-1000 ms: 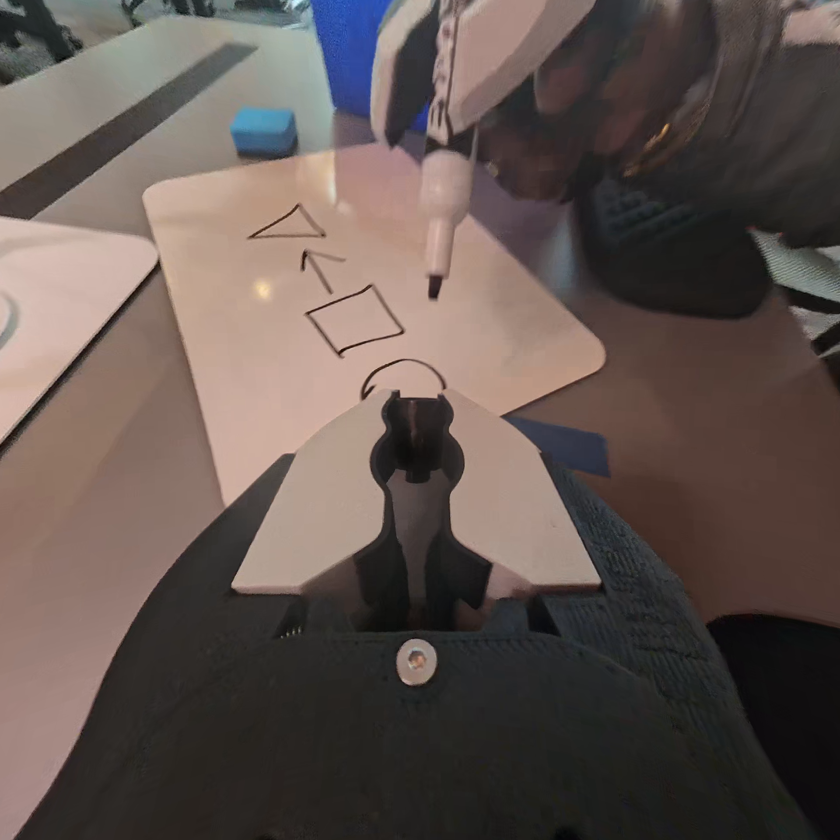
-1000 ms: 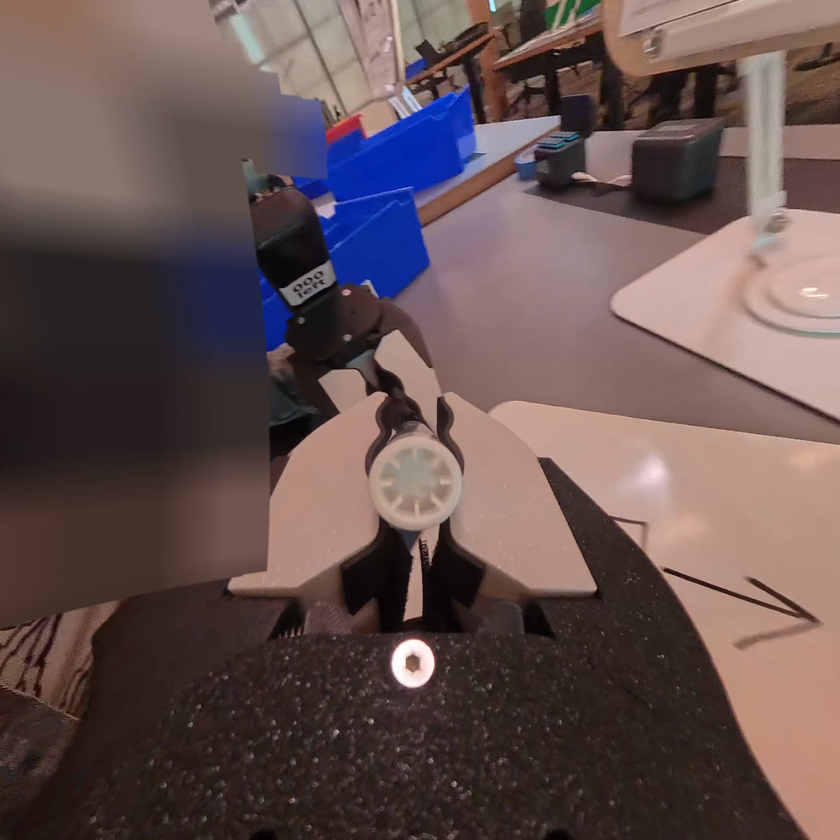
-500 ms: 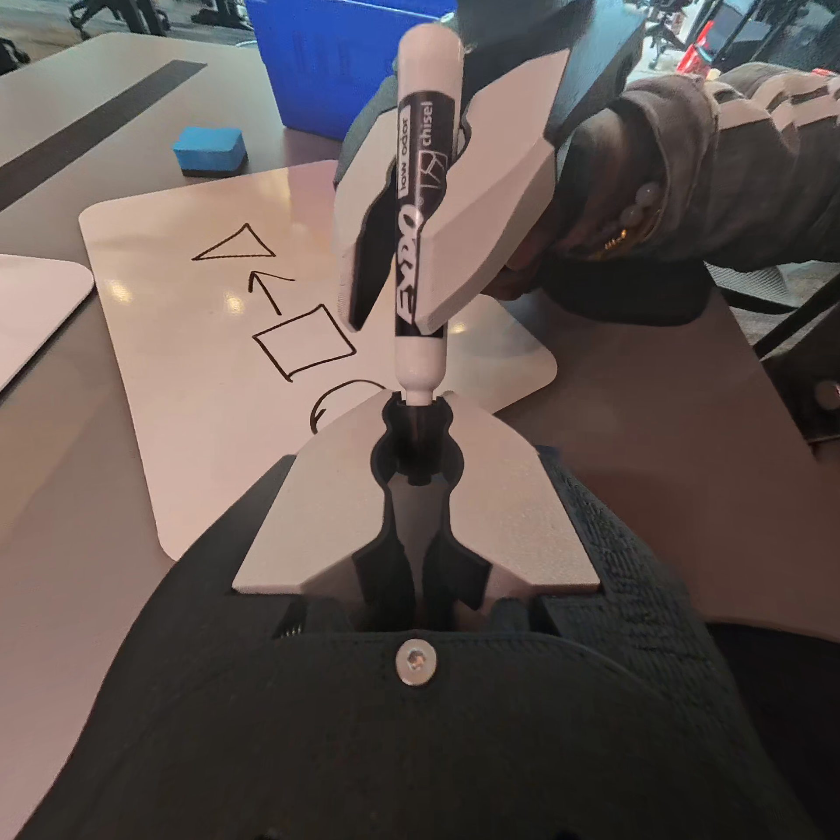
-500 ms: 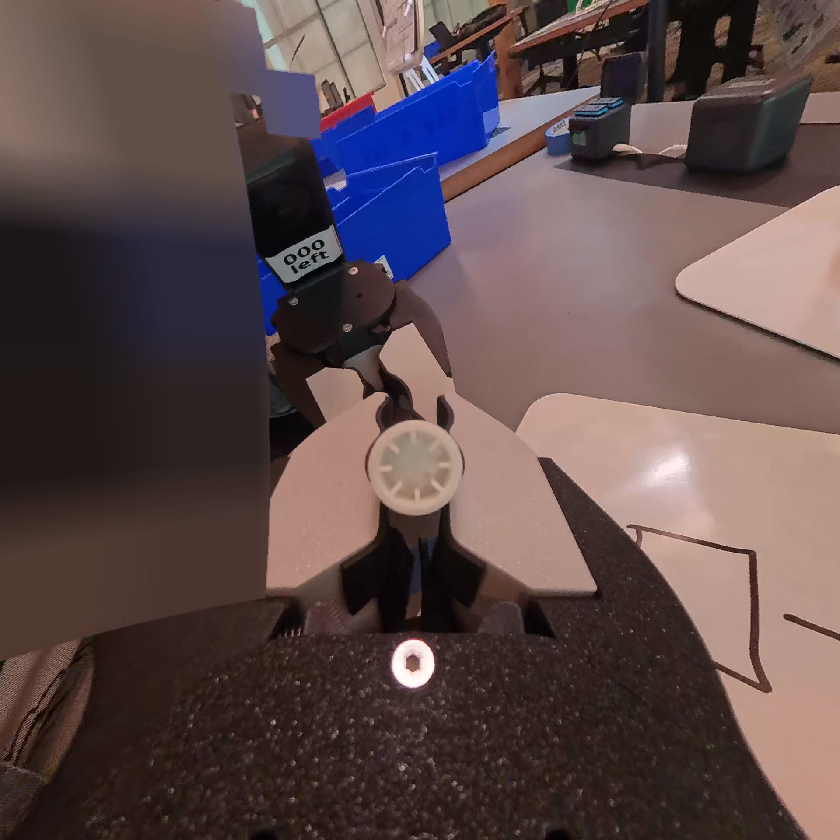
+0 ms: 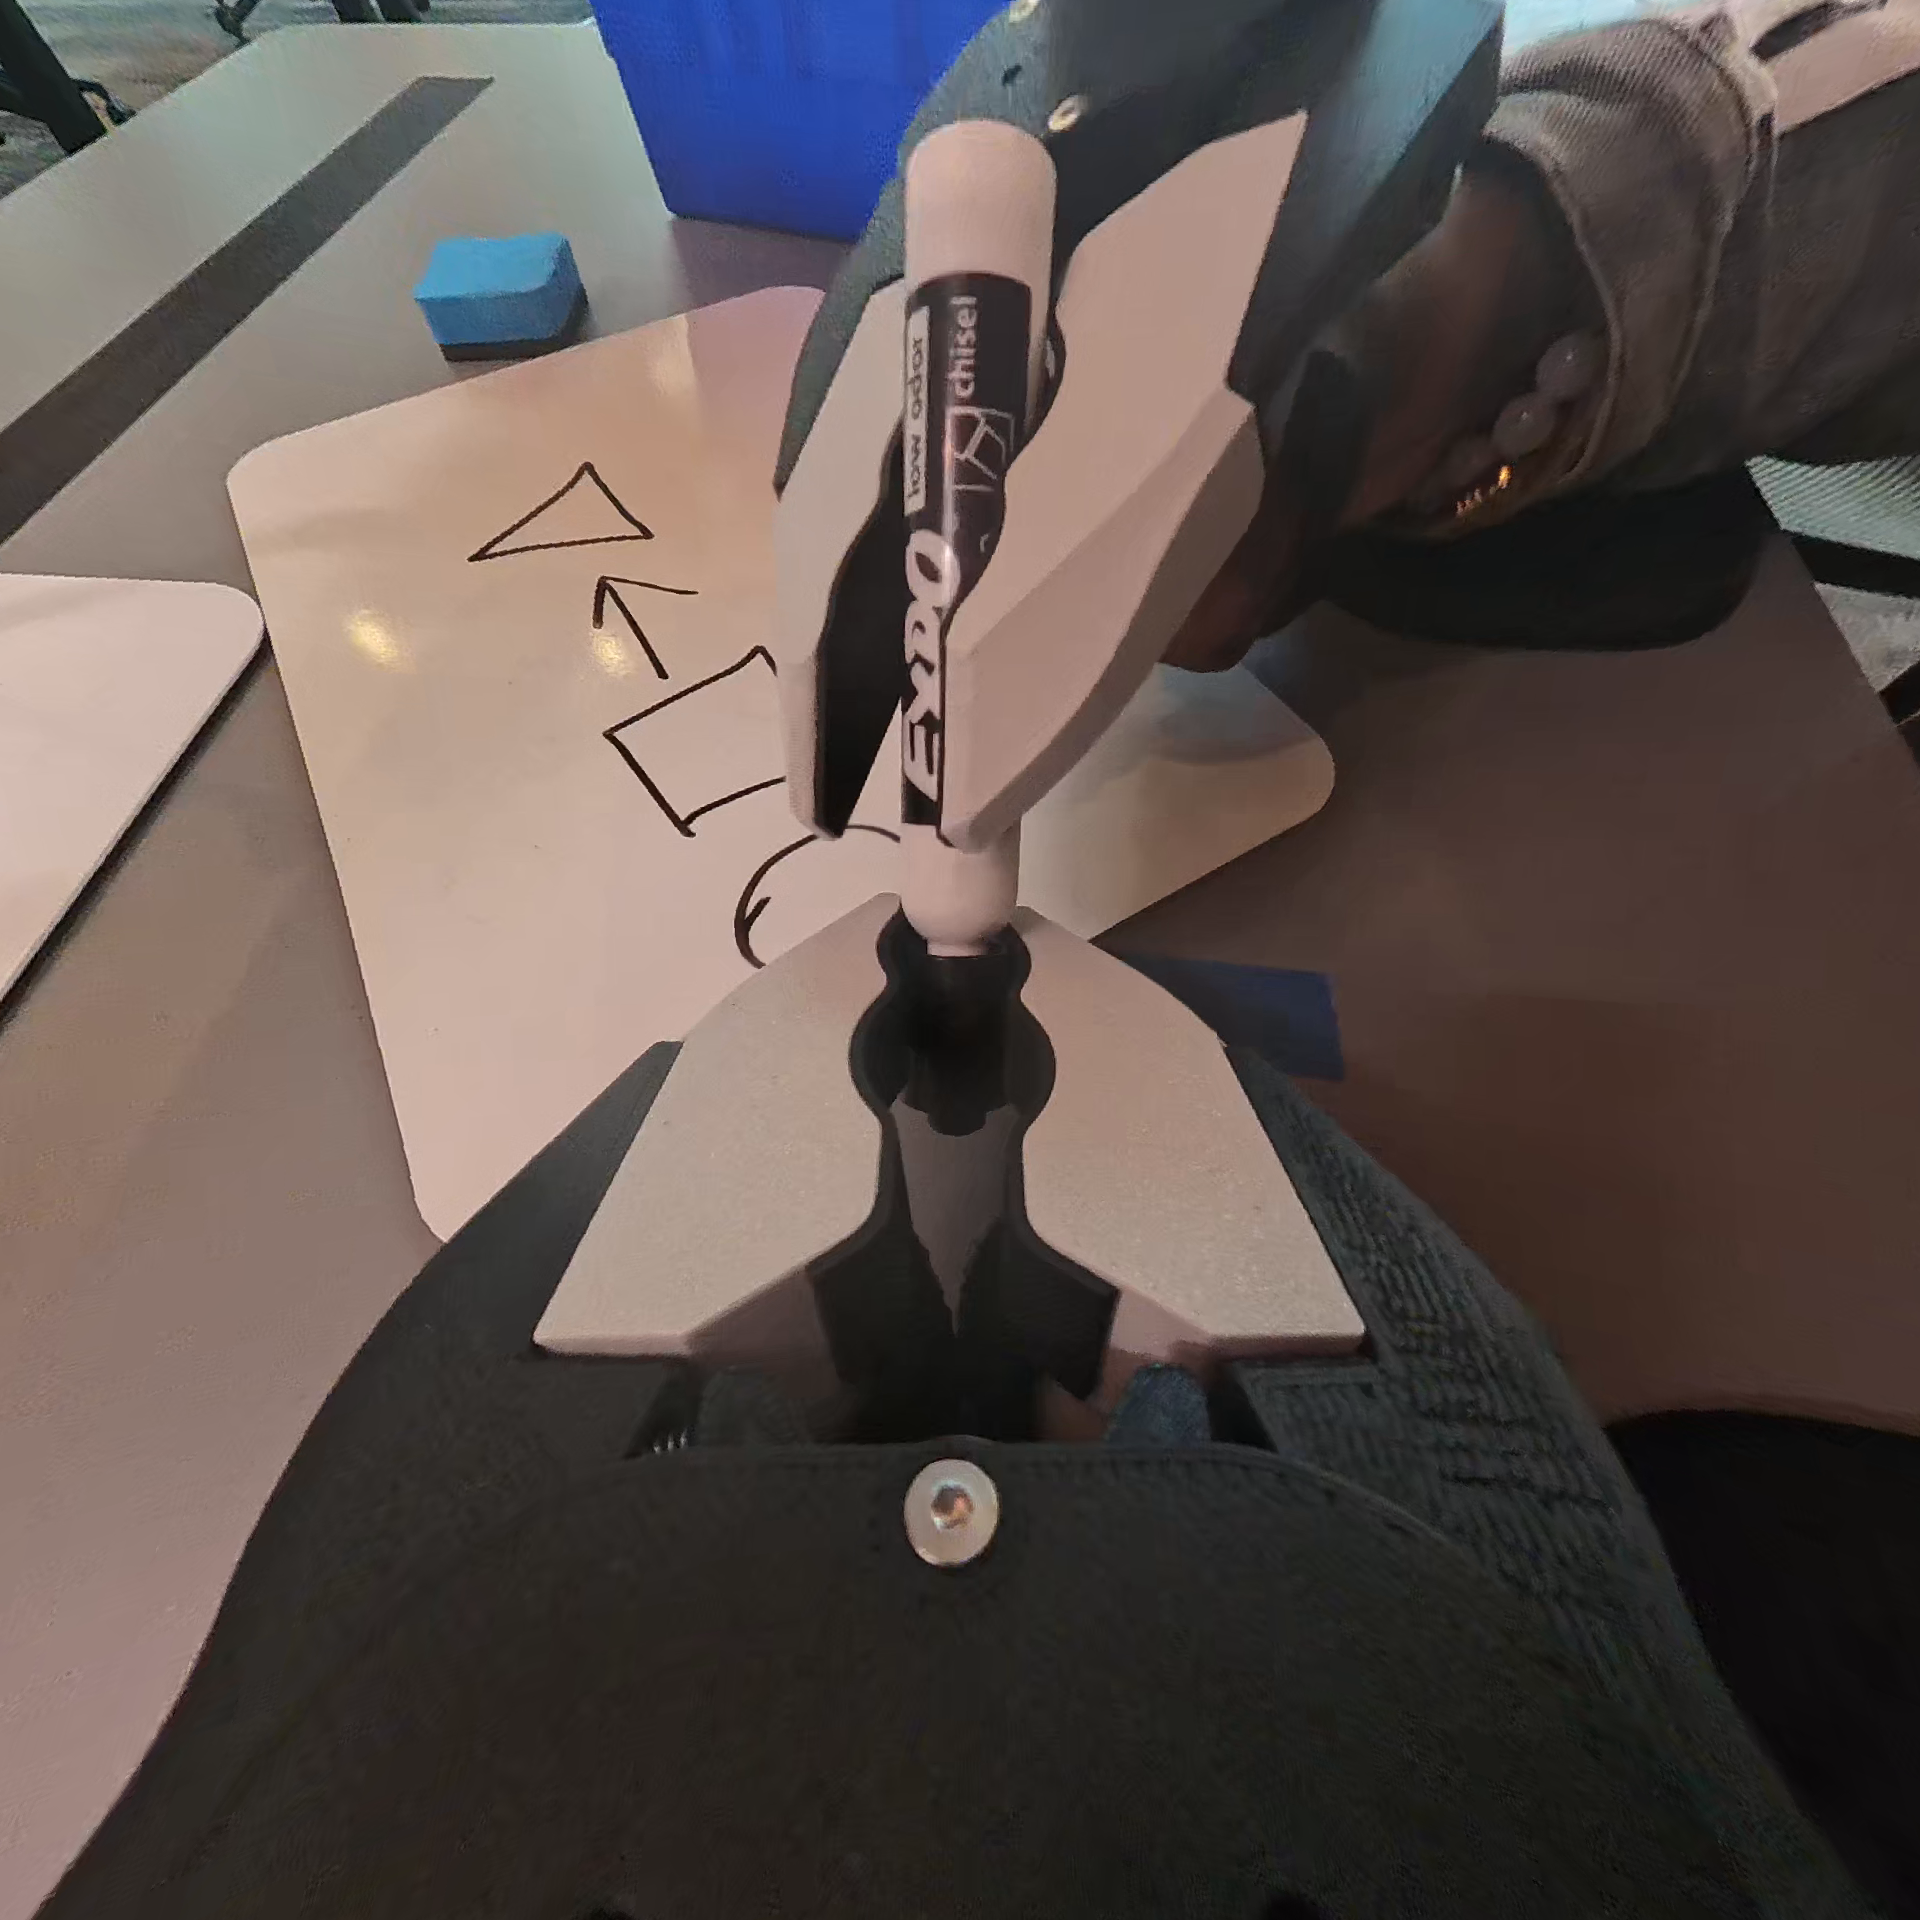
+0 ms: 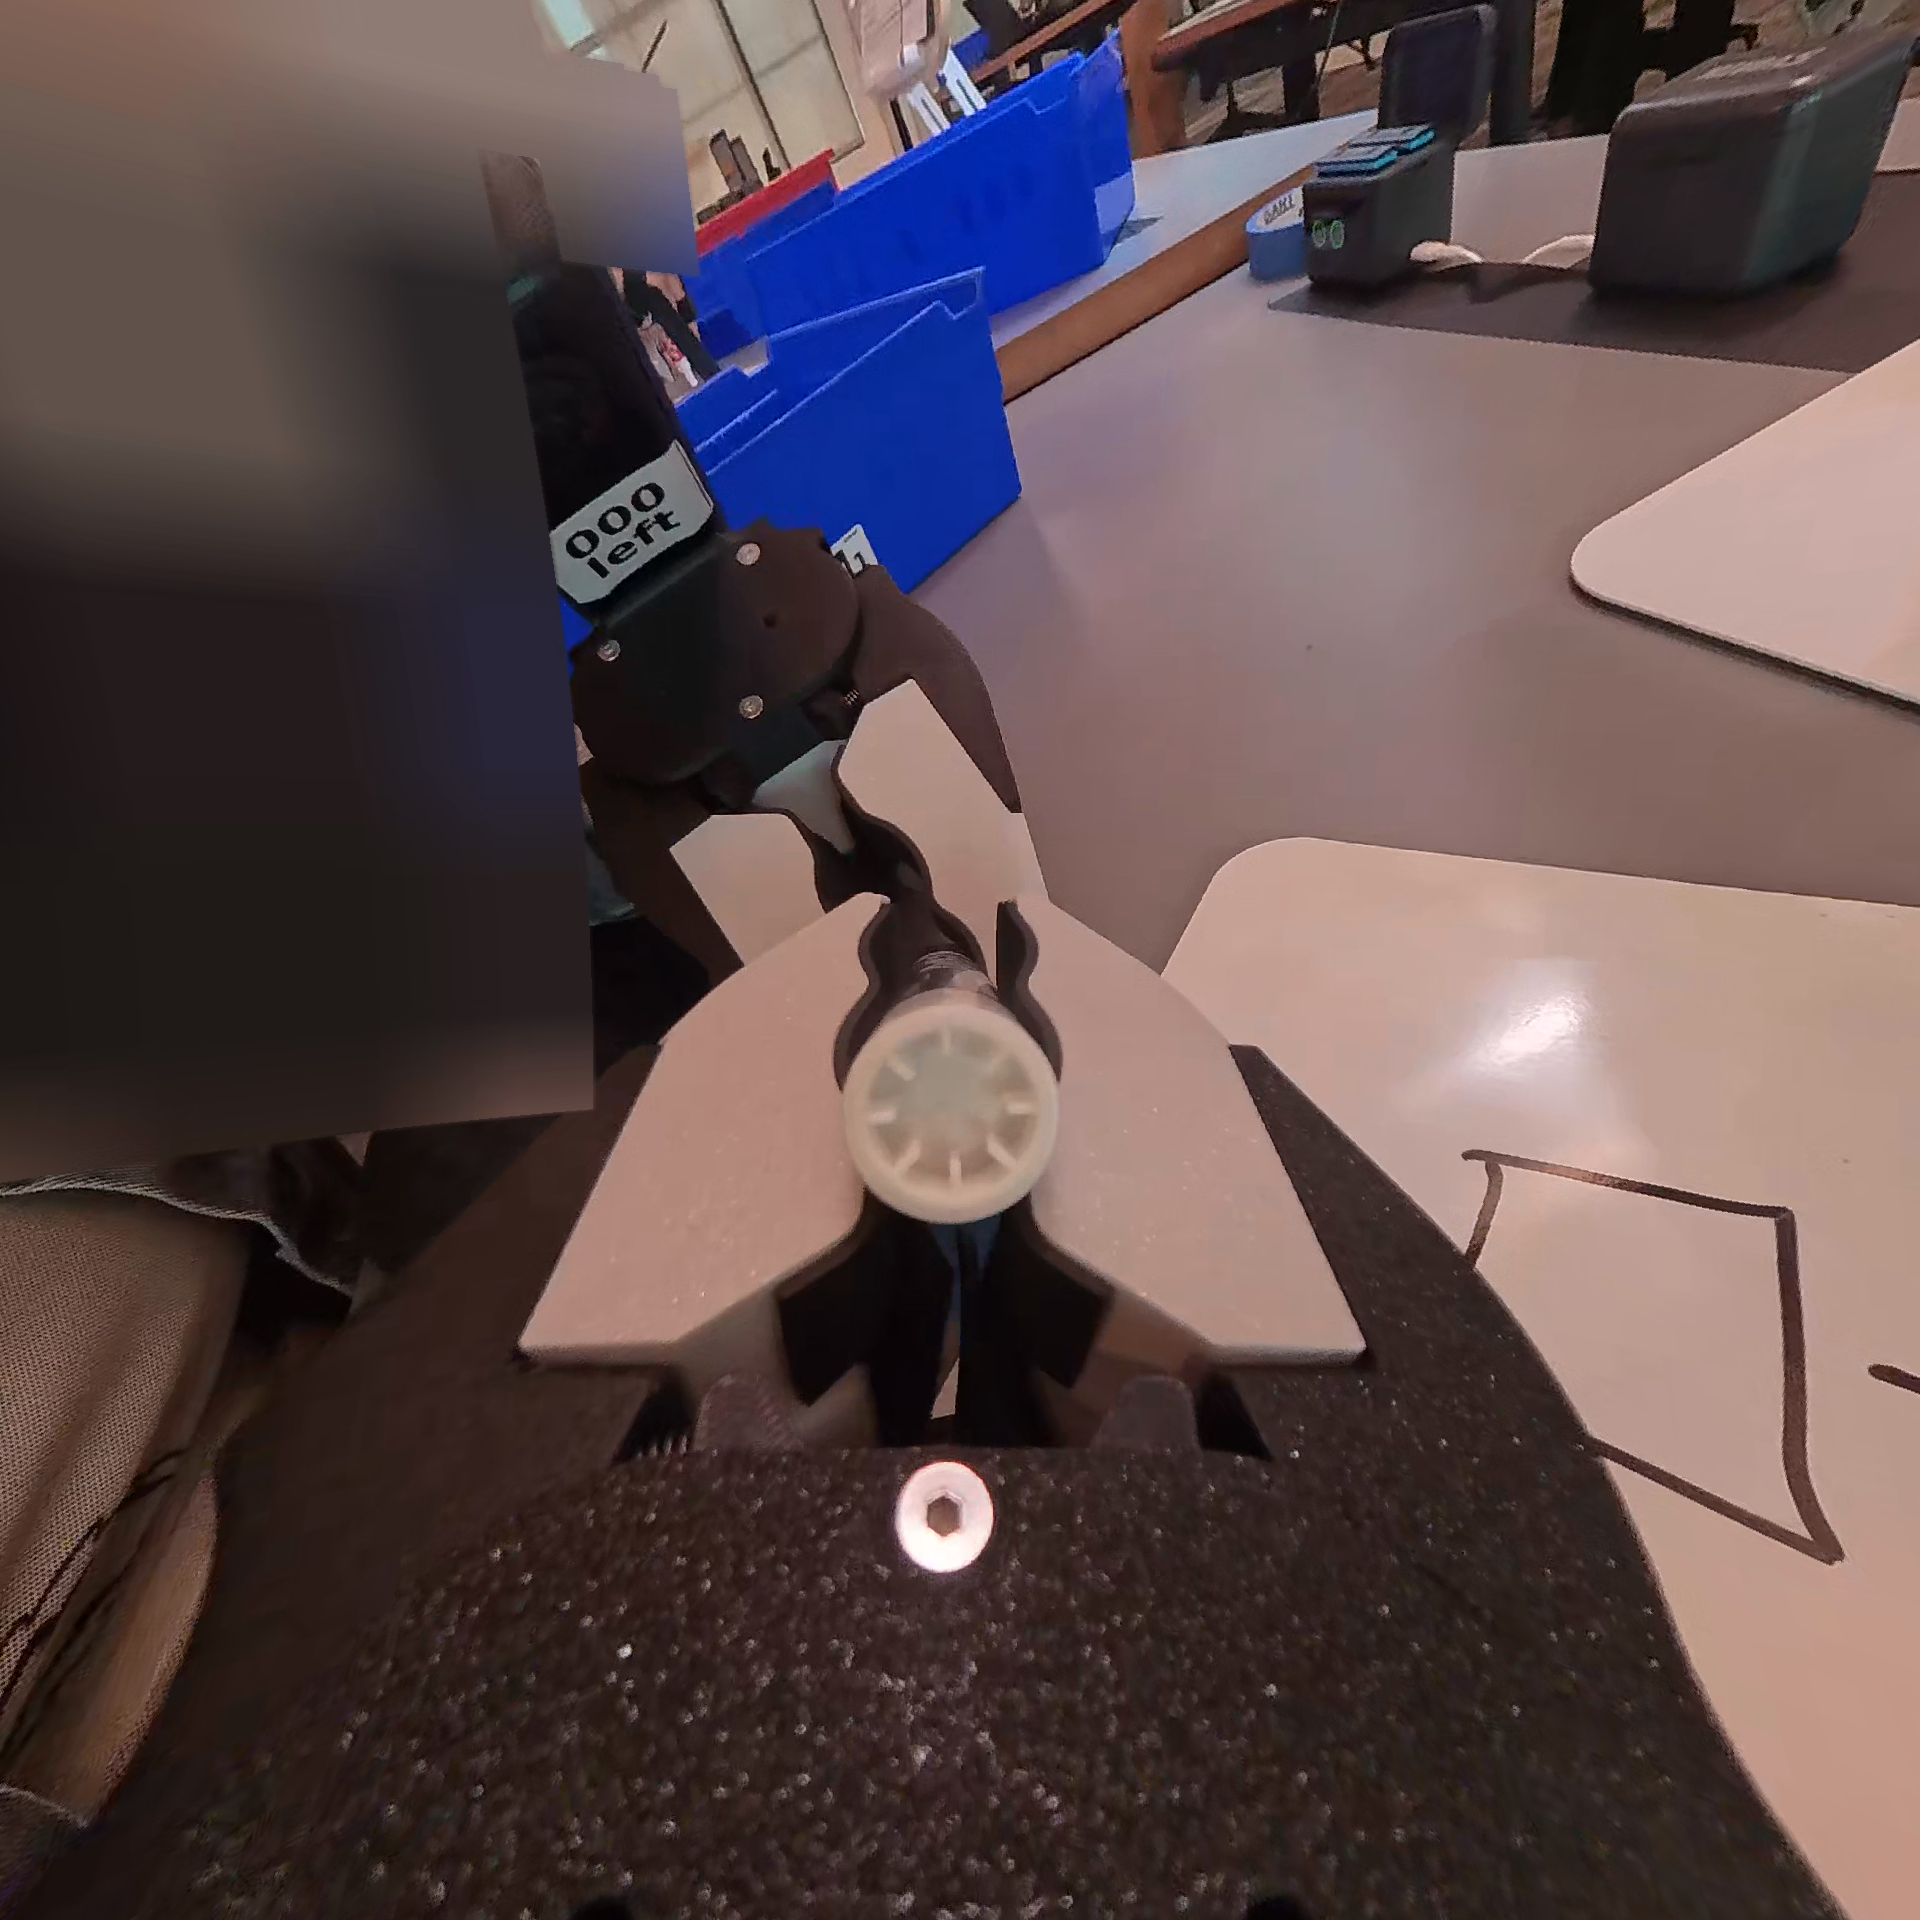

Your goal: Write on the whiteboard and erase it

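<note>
- The right gripper [image 5: 894, 821] squeezes the marker [image 5: 961, 499], hiding part of the square
- The left gripper [image 5: 951, 935] grips the black cap [image 5: 951, 997]
- The whiteboard [image 5: 468, 831] lies on the table [image 5: 1558, 987], its near edge hidden

Whiteboard [image 5: 468, 831]: white, rounded corners, flat on the surface; bears a black triangle, arrow, square and part of a curved stroke.
Marker [image 5: 961, 540]: white barrel with a black label band, steeply tilted above the board's near edge, tip end seated in a black cap [image 5: 951, 1023].
Eraser [image 5: 499, 296]: blue block with a dark base, just beyond the board's far edge.
</note>
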The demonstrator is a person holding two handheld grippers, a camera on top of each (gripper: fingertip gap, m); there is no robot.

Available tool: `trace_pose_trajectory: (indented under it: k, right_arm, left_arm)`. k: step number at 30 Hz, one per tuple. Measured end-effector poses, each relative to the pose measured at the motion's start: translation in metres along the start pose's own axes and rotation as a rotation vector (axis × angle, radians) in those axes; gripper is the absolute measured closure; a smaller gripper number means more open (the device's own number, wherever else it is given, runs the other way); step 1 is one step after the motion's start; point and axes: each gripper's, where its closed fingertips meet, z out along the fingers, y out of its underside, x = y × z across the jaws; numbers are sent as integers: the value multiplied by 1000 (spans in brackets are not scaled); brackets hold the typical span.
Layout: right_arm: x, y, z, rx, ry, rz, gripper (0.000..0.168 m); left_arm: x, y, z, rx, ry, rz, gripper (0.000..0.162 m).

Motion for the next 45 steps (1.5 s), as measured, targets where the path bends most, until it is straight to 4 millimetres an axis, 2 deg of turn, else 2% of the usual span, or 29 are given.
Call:
trace_pose_trajectory:
  k: [5, 11, 14, 15, 16, 18, 19, 23, 24, 25, 31, 34, 37, 38, 42, 45]
  right_arm:
    - [1, 7, 7, -46, 47, -77, 149]
    - [-3, 12, 12, -83, 49, -138, 149]
    - [-13, -11, 1, 38, -42, -92, 149]
    - [-14, -14, -1, 57, -58, -65, 149]
    - [-14, -15, -3, 70, -70, -54, 149]
    - [-13, -19, -10, 107, -79, -22, 149]
    - [-12, -21, -13, 127, -81, -8, 149]
    - [-10, -19, -15, 123, -88, 16, 149]
    - [-10, -18, -14, 116, -84, 11, 149]
    - [-10, -17, -13, 111, -79, 5, 149]
    - [-12, -8, -13, 19, -94, -73, 148]
    - [-18, -1, -24, -91, -135, -128, 128]
    - [-15, 8, -38, -191, -86, -224, 126]
    - [-14, 11, -40, -214, -72, -244, 126]
    - [-10, 11, -44, -231, -29, -300, 147]
    - [-12, 6, -46, -221, 5, -344, 148]
  left_arm:
    - [-2, 7, 3, -57, -29, 22, 151]
    - [2, 7, 5, -58, -18, 55, 151]
    - [8, -20, -1, 93, 53, -9, 148]
    - [9, -23, -2, 105, 71, -35, 146]
    - [6, -22, -3, 112, 54, -29, 139]
    - [-4, -11, -5, 77, -7, 11, 115]
    - [-3, -8, -6, 60, 2, 29, 115]
    - [2, -15, -7, 94, 6, 66, 134]
    - [4, -14, -7, 89, 11, 86, 144]
    - [3, -13, -7, 75, 2, 99, 146]
    - [6, -8, -6, 56, 44, 87, 147]
    - [3, 4, -8, -9, 40, 169, 147]
    - [2, 14, -7, -63, 33, 214, 147]
    - [3, 13, -6, -59, 40, 212, 147]
    - [5, 11, -6, -50, 45, 225, 147]
    - [4, 7, -5, -26, 25, 208, 146]
